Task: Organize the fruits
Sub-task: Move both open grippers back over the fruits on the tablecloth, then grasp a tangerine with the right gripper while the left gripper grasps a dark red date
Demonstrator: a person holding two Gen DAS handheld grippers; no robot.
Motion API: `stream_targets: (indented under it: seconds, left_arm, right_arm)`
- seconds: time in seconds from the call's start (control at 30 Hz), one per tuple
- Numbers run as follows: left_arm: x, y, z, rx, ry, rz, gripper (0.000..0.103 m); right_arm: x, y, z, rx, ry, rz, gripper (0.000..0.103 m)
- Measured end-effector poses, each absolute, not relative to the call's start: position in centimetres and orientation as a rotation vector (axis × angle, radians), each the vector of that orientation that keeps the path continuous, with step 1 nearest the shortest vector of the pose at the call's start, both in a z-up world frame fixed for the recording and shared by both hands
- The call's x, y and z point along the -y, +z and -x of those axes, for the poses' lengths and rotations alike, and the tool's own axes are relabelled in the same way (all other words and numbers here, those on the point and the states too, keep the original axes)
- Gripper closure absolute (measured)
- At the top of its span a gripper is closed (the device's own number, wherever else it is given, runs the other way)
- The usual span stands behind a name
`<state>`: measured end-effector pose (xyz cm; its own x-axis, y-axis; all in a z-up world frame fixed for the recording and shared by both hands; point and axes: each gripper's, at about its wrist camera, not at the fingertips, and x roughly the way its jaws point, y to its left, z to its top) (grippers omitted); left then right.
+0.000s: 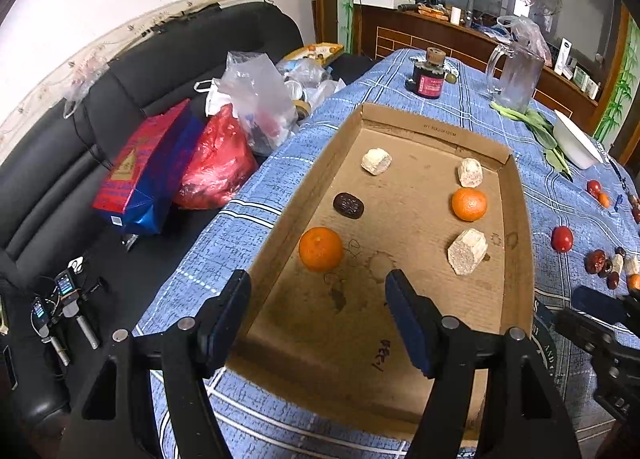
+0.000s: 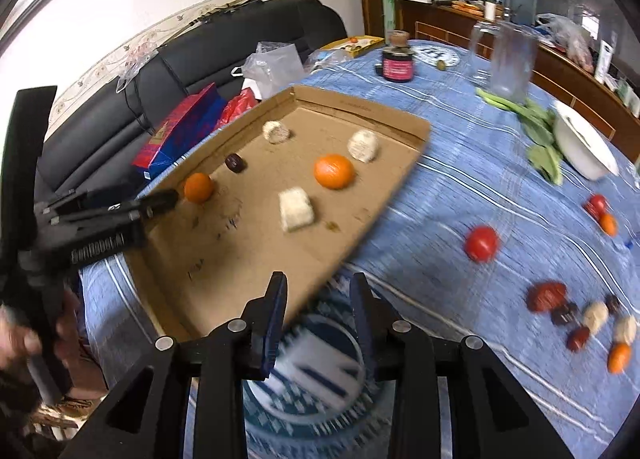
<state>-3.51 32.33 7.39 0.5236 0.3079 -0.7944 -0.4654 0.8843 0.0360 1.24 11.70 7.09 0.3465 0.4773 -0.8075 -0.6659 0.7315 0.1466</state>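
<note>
**me:** Over the cardboard tray [image 1: 516,219] right now, sorting fruit. My left gripper [image 1: 316,323] hangs above the near end, jaws spread wide, nothing in them. My right gripper [image 2: 318,323] is off the tray's right edge over the blue cloth surface [image 2: 460,187], jaws partly apart and empty too.

**buddy:** What's already in there?

**me:** Two mandarins, one by the left wall [image 1: 321,249] and one toward the right [image 1: 469,204], three pale crumbly-looking chunks [image 1: 467,252], and one dark wrinkled date [image 1: 349,205]. None of them touch each other. The leftovers are on the cloth to the right: a red tomato [image 2: 482,243] by itself, another further back [image 2: 597,205] beside a small orange fruit, and a clump of dates, pale chunks and a small orange one [image 2: 619,357] near the edge.

**buddy:** How would you grab the tomato?

**me:** My guess: it's light, smooth and round, so it'll want to roll or squirt out. I'd close across its widest part, gently, since the skin probably bruises. Mandarins look more forgiving, with soft peel and some grip. The dates are small and maybe sticky, and that clump is tight, so pulling out one could nudge its neighbours. The right view is motion-blurred, so I can't tell exactly what's touching in that pile.
</note>
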Motion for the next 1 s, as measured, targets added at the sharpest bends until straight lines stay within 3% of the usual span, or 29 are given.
stream_targets:
  seconds: [0.3,0.77,0.9,1.0]
  left_arm:
    - [-27.7,8.2,2.9,-0.896,0.432,0.156,0.034]
    - [-12.2,7.4,-2.9,-0.949,0.155,0.018,0.027]
    - [-8.3,6.6,-5.0,-0.969,0.079,-0.028,0.027]
    - [-6.4,5.9,-6.2,-0.980,0.048,-0.074,0.027]
  right_arm:
    - [-1.7,7.0,0.7,-0.966,0.629,0.167,0.066]
    - [16.0,6.0,-3.2,-0.979,0.345,0.007,0.066]
    - [17.9,5.7,-5.9,-0.964,0.309,-0.026,0.048]
    - [18.2,4.8,-8.2,-0.970,0.307,-0.034,0.048]
